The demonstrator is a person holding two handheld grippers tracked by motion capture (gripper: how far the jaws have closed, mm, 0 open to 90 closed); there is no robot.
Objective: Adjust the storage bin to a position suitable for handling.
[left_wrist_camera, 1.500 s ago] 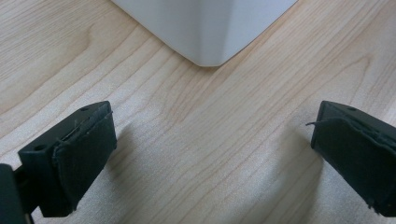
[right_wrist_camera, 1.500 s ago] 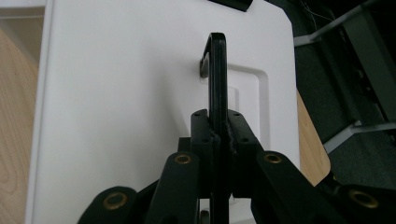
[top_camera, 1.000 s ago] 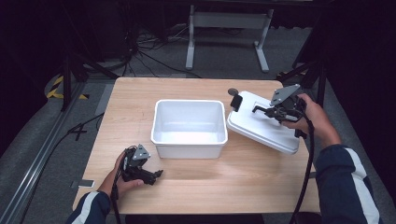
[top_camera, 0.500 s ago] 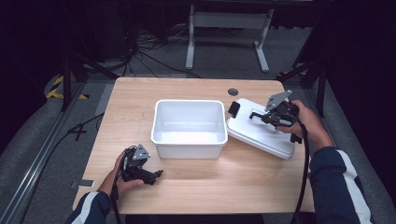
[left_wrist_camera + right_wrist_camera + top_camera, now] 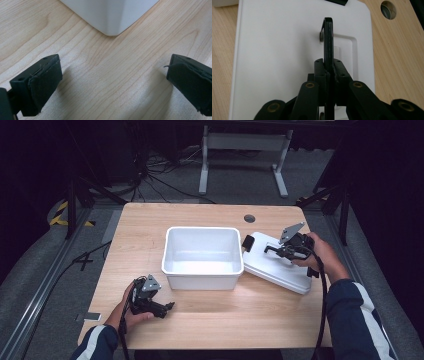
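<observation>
Right gripper [image 5: 329, 67] clamped on black handle [image 5: 327, 37] of white lid [image 5: 275, 262], beside white bin [image 5: 201, 251]; left gripper [image 5: 159, 306] jaws wide apart, resting on table [image 5: 150, 220].

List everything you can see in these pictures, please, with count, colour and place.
bin: one, white, open-topped, middle of the table
lid: one, white, right of the bin
lid handle: one, black, upright on the lid
table: one, light wood
cable hole: one, grey, far right of the table
left gripper: one, black, jaws open, near-left, resting on the wood
right gripper: one, black, jaws shut on the lid handle
</observation>
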